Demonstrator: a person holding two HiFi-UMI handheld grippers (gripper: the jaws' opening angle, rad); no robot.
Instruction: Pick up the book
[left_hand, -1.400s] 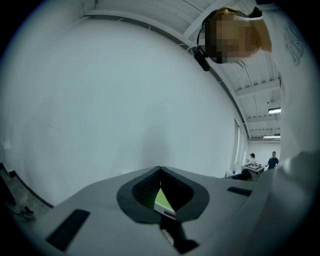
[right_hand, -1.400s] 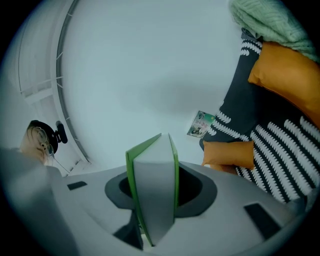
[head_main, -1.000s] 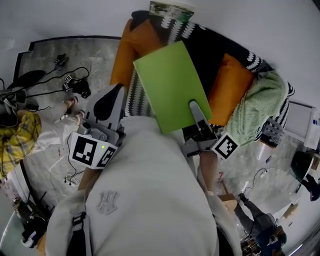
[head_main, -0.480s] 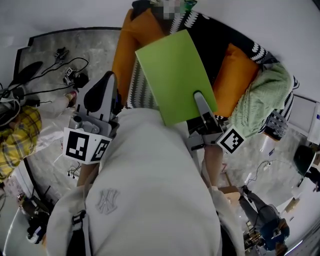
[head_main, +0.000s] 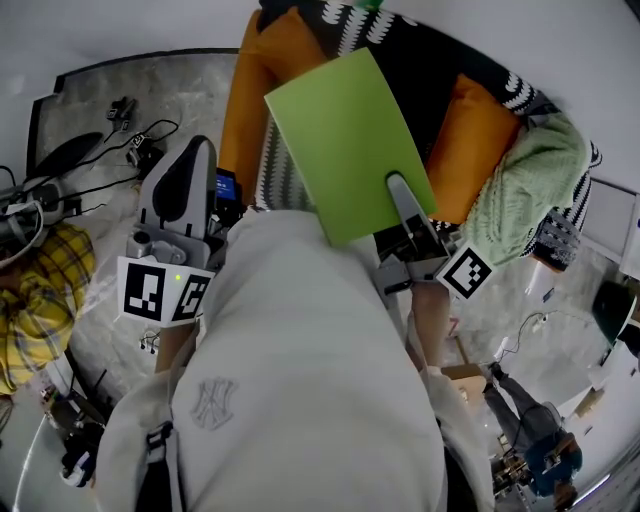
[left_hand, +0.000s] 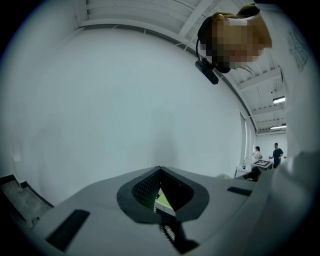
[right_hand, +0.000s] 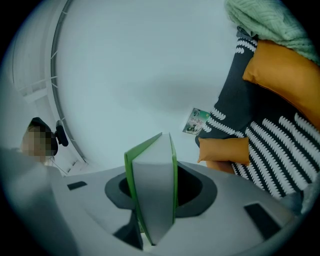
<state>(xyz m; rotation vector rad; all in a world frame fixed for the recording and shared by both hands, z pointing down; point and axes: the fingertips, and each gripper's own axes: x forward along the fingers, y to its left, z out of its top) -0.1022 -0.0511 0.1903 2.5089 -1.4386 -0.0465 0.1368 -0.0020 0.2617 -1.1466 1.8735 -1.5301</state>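
Book (head_main: 345, 140), green and thin, is pinched at its near edge by the right gripper (head_main: 399, 190), its long axis running straight ahead from those jaws. Left gripper (head_main: 192, 150) sits well apart to that gripper's left, jaws pressed together, empty.

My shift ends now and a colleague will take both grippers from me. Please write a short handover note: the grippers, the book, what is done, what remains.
Right gripper: shut on the green book, clamped at its near edge.
Left gripper: shut, empty, raised at the left, apart from the book.
Book: lifted clear, above the sofa. An orange cushion and a green knit blanket lie below it.
Done: the book is picked up.
Left: nothing of the pick-up itself. Only one edge is clamped, so the book may tilt; keep the grip firm.
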